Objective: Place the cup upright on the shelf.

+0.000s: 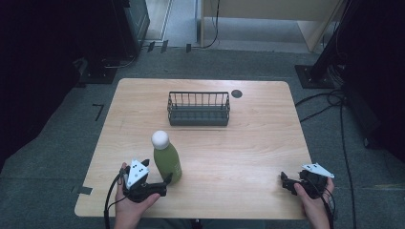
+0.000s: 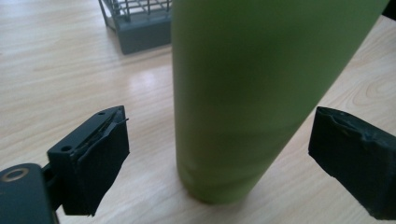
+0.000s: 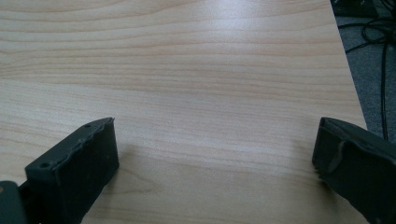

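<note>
Your left gripper [image 1: 165, 183] sits at the near left part of the table [image 1: 248, 157], jaws spread on either side of the green bottle [image 1: 168, 161]. In the left gripper view the bottle [image 2: 243, 93] stands between the two black pads [image 2: 100, 158], with a clear gap of table showing on each side, so the pads are not pressing on it; jaws apart, nothing gripped. The bottle stands upright on the wood, white cap [image 1: 160, 139] on top, its base just in front of your left hand [image 1: 131, 200]. It looks tilted in the left gripper view, but that is the camera's angle.

The wire basket [image 1: 198, 109] stands farther back, near the middle of the table's far half, well apart from the bottle. You see its corner [image 2: 135, 23] behind the bottle in the left gripper view. A small dark round spot [image 1: 237, 93] lies on the table just beside the basket's far right corner.

Your right gripper [image 1: 286, 182] rests at the near right edge of the table, held in your right hand [image 1: 313, 200], well apart from the bottle. In the right gripper view its jaws stand wide, bare wood [image 3: 201, 93] between them, nothing held. Cables [image 3: 373, 42] lie on the grey floor beyond the table's edge.
</note>
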Action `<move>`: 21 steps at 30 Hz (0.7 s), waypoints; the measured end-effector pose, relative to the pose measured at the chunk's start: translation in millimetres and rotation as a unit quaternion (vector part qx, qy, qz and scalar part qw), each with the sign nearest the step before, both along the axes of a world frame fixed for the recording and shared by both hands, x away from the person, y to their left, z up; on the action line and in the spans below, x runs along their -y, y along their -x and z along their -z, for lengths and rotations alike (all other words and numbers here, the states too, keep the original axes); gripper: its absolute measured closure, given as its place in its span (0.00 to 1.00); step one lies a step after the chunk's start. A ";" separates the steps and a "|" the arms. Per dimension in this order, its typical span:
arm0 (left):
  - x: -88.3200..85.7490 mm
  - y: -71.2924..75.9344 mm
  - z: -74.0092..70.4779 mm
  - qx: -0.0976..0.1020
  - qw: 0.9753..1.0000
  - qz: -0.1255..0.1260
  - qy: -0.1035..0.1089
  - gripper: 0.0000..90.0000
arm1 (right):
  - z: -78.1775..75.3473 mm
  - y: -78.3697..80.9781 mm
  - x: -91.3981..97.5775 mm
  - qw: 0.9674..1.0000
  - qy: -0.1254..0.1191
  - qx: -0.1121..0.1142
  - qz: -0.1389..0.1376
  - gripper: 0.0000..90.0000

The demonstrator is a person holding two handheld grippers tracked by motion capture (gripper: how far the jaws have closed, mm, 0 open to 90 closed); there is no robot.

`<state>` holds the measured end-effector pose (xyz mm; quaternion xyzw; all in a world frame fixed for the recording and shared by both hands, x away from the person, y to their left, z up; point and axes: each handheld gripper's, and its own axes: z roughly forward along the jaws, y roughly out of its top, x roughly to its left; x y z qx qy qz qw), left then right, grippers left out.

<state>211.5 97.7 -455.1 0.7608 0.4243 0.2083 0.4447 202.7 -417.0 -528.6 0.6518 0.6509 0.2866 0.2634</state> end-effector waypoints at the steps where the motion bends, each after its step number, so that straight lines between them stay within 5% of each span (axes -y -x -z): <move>1: 1.8 -1.2 -0.9 0.002 1.000 0.001 0.001 0.07 | 0.0 0.0 0.0 1.000 0.000 0.000 0.000 0.00; 21: 22.3 -11.5 -14.2 0.030 0.999 -0.009 0.021 0.21 | -0.1 0.2 0.5 1.000 -0.001 0.002 -0.001 0.00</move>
